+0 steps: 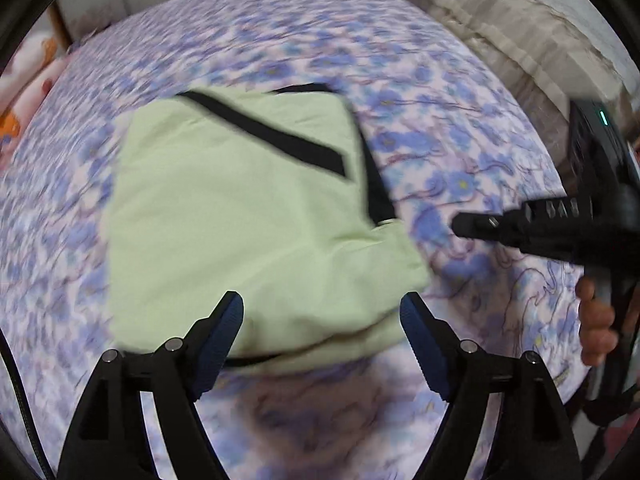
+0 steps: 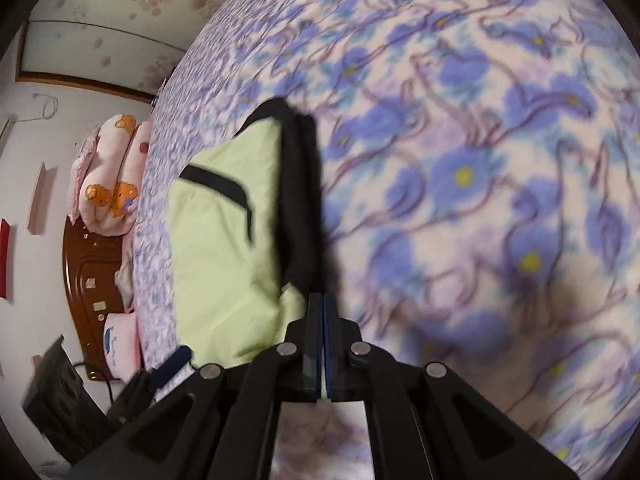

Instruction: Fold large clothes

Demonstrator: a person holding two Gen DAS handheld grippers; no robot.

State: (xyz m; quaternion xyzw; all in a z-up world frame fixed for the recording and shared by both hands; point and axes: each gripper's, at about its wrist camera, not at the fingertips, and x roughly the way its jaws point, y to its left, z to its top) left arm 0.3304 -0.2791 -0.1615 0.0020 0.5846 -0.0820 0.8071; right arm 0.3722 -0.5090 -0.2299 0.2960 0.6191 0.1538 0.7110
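Green garment (image 1: 248, 216) lay folded into a rough square on the bed (image 1: 460, 92), flat on the blue-flower sheet, black trim strips running across its top face and down one edge. Left gripper (image 1: 322, 314) hung over the garment's near edge, pointing steeply down, jaws spread wide, nothing between them; blue pads (image 1: 424, 344) clear of the cloth as far as the blur allowed. Right gripper (image 1: 464, 224) sat just beside the garment's right edge in the left wrist view, above the sheet, not touching the cloth; a hand (image 1: 596, 320) gripped its handle further right of the garment. In the right wrist view the right gripper (image 2: 322, 300) had jaws pressed together, empty, tips near the garment's (image 2: 224, 248) black-trimmed corner; contact with the cloth could not be told. The left gripper's blue pad (image 2: 174, 364) showed at the garment's lower left corner in that view. Pink pillows (image 2: 108, 176) with bear prints were stacked well beyond the garment at the bed's far end, against a brown headboard (image 2: 86, 280). A beige ruffled cover (image 1: 520, 36) lay off the bed, well apart from the garment. Both views were motion-blurred.
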